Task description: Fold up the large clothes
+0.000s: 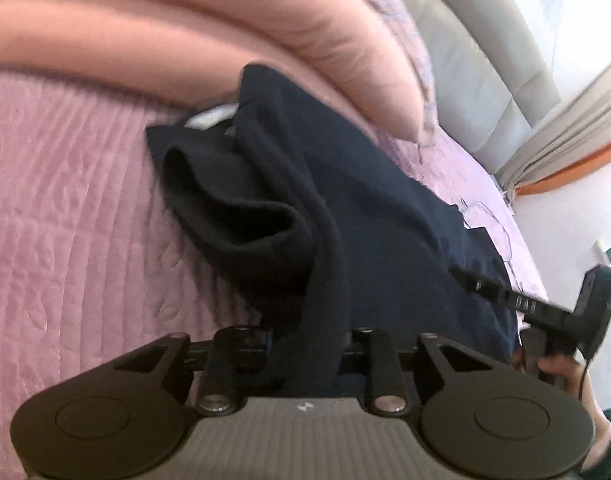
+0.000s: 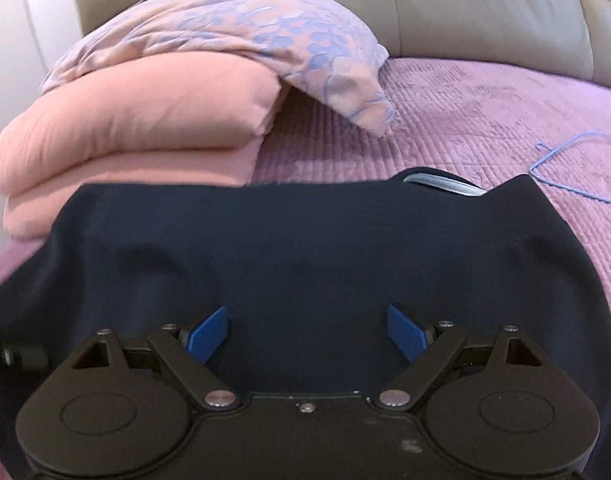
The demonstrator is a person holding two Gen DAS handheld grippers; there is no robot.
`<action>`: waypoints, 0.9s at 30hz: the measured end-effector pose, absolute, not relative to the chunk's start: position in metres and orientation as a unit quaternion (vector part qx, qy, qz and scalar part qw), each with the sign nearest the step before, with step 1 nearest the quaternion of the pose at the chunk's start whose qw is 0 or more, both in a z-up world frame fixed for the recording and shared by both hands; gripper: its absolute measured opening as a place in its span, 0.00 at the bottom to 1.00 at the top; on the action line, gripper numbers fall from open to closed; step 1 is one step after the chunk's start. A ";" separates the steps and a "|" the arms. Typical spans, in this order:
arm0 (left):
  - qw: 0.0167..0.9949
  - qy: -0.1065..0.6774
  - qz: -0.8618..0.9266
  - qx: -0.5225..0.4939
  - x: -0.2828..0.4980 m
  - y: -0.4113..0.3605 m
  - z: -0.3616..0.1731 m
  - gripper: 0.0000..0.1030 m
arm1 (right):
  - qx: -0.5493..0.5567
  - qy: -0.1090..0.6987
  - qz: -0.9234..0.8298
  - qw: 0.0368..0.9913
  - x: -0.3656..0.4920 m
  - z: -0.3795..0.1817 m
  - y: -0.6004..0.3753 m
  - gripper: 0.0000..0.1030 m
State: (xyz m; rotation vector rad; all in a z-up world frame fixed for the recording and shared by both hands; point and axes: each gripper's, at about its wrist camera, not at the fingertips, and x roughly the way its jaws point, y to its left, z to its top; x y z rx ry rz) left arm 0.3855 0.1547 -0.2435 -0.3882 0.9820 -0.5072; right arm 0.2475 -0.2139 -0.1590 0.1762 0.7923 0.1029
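Garment (image 2: 305, 248) lies on quilted bed (image 2: 485, 120); left gripper (image 1: 305, 344) pinches its fold, fingertips hidden; right gripper (image 2: 307, 332) spread; headboard (image 2: 465, 8) at 12 o'clock.

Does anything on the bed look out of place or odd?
Yes: a blue wire hanger lies loose on the purple bedspread, beside the dark garment. It seems left over, not put away.
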 end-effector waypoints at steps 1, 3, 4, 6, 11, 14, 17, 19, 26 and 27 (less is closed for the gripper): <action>0.836 0.455 -0.241 -0.189 0.383 0.149 -0.235 0.24 | 0.077 0.386 0.055 0.918 0.240 -0.158 -0.211 0.99; 0.842 0.436 -0.243 -0.203 0.378 0.140 -0.215 0.23 | 0.060 0.388 0.066 0.917 0.227 -0.156 -0.207 0.99; 0.847 0.427 -0.242 -0.204 0.377 0.132 -0.203 0.23 | 0.053 0.389 0.072 0.917 0.220 -0.154 -0.207 0.99; 0.859 0.412 -0.242 -0.183 0.371 0.109 -0.176 0.23 | 0.064 0.391 0.084 0.914 0.208 -0.149 -0.213 0.99; 0.883 0.392 -0.235 -0.106 0.362 0.024 -0.120 0.23 | 0.233 0.395 0.105 0.882 0.194 -0.134 -0.279 0.99; 0.896 0.381 -0.226 -0.042 0.353 -0.036 -0.112 0.23 | 0.321 0.382 0.106 0.860 0.191 -0.126 -0.330 0.99; 0.898 0.383 -0.217 0.005 0.345 -0.094 -0.130 0.24 | 0.364 0.350 0.105 0.856 0.188 -0.116 -0.378 0.99; 0.900 0.379 -0.210 0.056 0.334 -0.138 -0.143 0.24 | 0.394 0.331 0.120 0.849 0.189 -0.112 -0.407 0.99; 0.898 0.338 -0.191 0.208 0.287 -0.247 -0.180 0.26 | 0.344 0.335 0.226 0.848 0.217 -0.106 -0.440 0.99; 0.895 0.340 -0.199 0.211 0.285 -0.254 -0.182 0.26 | 0.341 0.339 0.238 0.844 0.218 -0.110 -0.439 0.99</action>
